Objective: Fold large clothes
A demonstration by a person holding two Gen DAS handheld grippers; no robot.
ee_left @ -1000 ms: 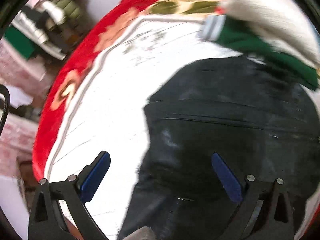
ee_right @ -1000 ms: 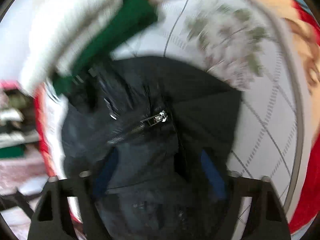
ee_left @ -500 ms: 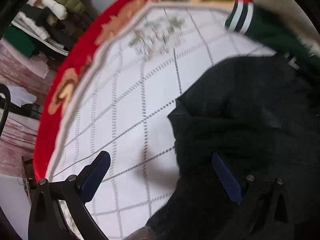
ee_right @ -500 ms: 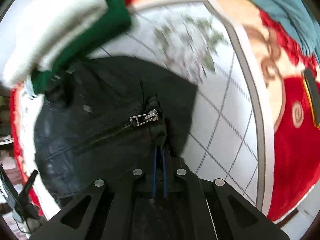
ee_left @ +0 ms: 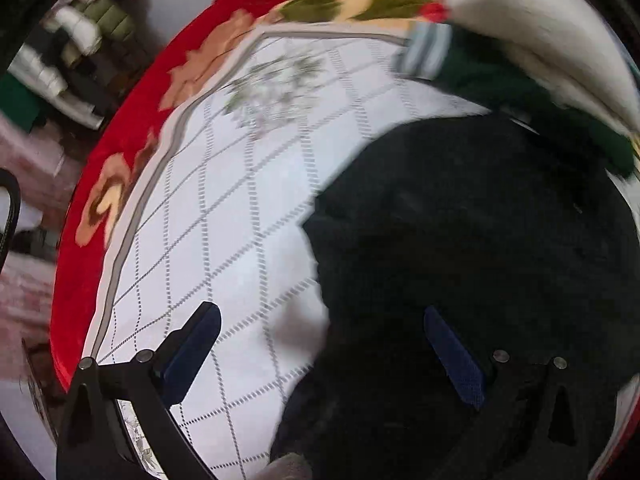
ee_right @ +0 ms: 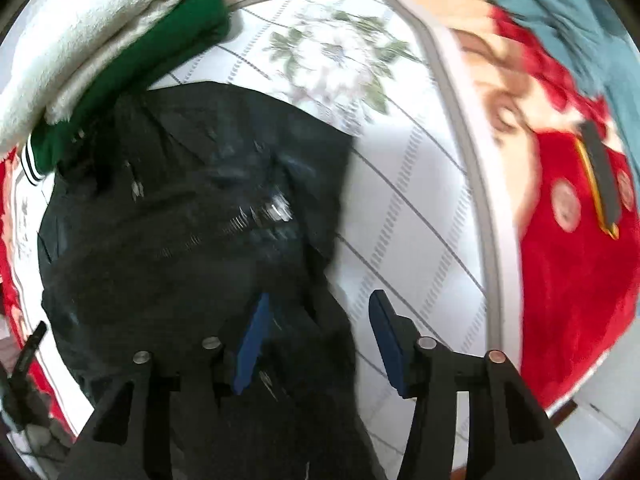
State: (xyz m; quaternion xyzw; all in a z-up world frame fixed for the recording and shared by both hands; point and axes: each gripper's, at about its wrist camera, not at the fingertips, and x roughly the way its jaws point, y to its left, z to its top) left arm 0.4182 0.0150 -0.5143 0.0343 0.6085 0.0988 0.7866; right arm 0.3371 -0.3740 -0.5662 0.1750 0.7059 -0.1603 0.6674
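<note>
A black zippered jacket (ee_right: 192,216) lies bunched on the white quilted bedspread (ee_right: 420,208); its silver zipper (ee_right: 256,216) is blurred. The jacket also fills the right half of the left wrist view (ee_left: 480,248). My right gripper (ee_right: 316,328) is open, its jaws standing apart over the jacket's right edge. My left gripper (ee_left: 320,344) is wide open and empty, straddling the jacket's left edge, its left finger (ee_left: 192,344) over the bedspread (ee_left: 224,216).
A folded green and white garment (ee_right: 120,40) lies at the far side, against the jacket, and shows in the left wrist view (ee_left: 520,64). A red floral blanket border (ee_right: 580,280) rings the bedspread. Shelves with clothes (ee_left: 72,52) stand beyond the bed.
My right gripper, shut on the jacket near the zipper half a second ago, has opened and let the fabric go. My left gripper stays open and has shifted slightly over the jacket's edge.
</note>
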